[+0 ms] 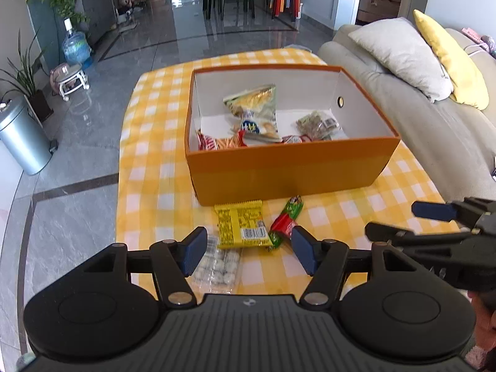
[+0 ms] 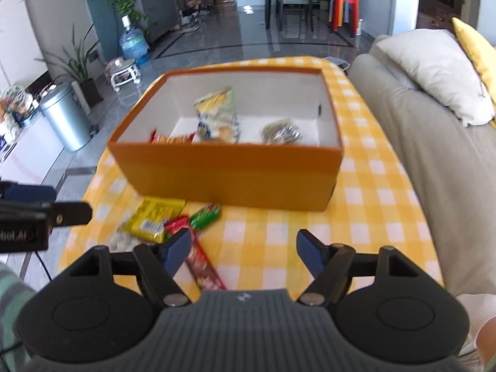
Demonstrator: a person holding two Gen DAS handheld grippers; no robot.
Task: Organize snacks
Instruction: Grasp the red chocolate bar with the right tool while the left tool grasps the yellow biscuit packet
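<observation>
An orange box (image 1: pixel 288 170) stands on the yellow checked tablecloth and holds a pale chip bag (image 1: pixel 257 111), a red bag (image 1: pixel 217 142) and a dark clear pack (image 1: pixel 316 124). In front of it lie a yellow packet (image 1: pixel 240 228), a red-green stick packet (image 1: pixel 285 221) and a clear pack of white rounds (image 1: pixel 217 266). My left gripper (image 1: pixel 249 252) hangs open above these, with nothing gripped. My right gripper (image 2: pixel 243 252) is open too, over bare cloth, and a brown-red bar (image 2: pixel 204 269) lies by its left finger. In the right wrist view the box (image 2: pixel 229 173) is blurred.
A beige sofa (image 1: pixel 434 130) with grey and yellow cushions runs along the table's right side. A metal bin (image 1: pixel 21 136) stands on the floor to the left, beyond the table edge. The right gripper (image 1: pixel 400 221) juts in beside my left one.
</observation>
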